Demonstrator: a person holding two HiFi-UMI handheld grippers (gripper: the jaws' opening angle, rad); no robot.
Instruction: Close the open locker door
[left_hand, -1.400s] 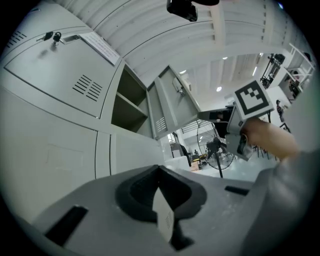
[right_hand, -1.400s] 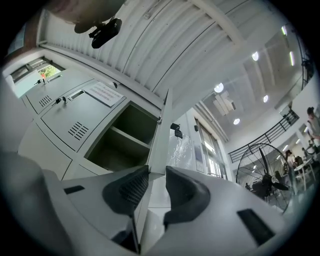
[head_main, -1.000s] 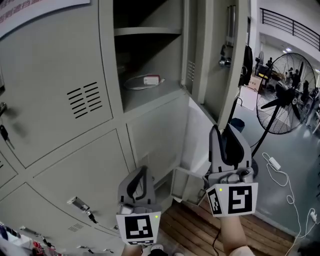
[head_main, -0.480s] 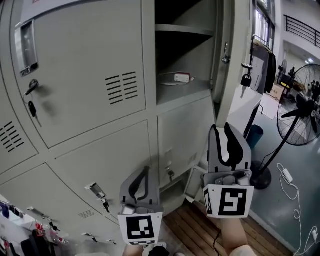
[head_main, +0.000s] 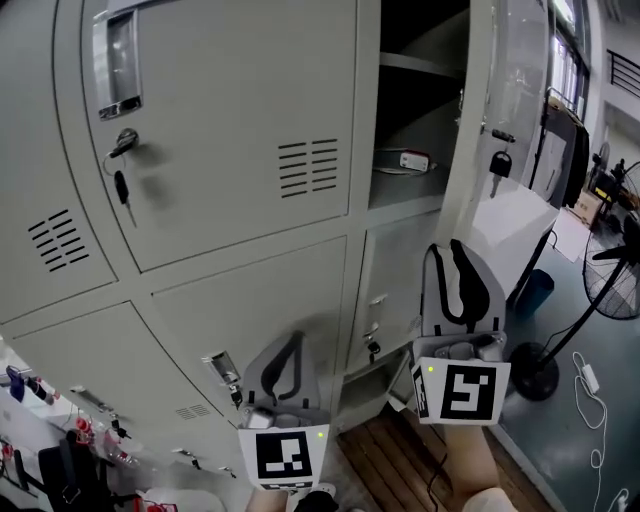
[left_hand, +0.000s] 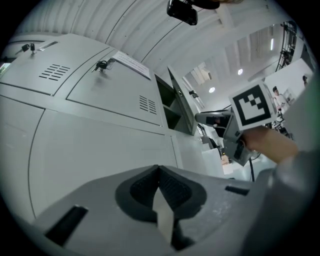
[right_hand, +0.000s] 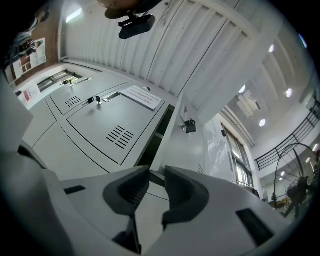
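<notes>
The grey locker bank fills the head view. One upper locker stands open, its door (head_main: 503, 110) swung out to the right with a key (head_main: 497, 163) hanging from its lock. Inside on the shelf lies a white box with a cable (head_main: 412, 160). My right gripper (head_main: 447, 250) is held up below the open compartment and left of the door's lower edge, apart from it, jaws open and empty. In the right gripper view (right_hand: 156, 175) the door (right_hand: 200, 150) rises ahead. My left gripper (head_main: 292, 342) is lower, facing the closed lower doors, shut on nothing (left_hand: 159, 170).
Keys hang from the closed door (head_main: 120, 185) at upper left and from lower doors (head_main: 372, 347). A standing fan (head_main: 622, 265) and a white cable (head_main: 590, 385) on the floor are at the right. Wooden boards (head_main: 400, 460) lie underfoot. Small items (head_main: 40, 450) sit at bottom left.
The view has swung left along the lockers, so the open locker and its door now sit farther right. Both grippers keep their places in view and their jaws have not changed.
</notes>
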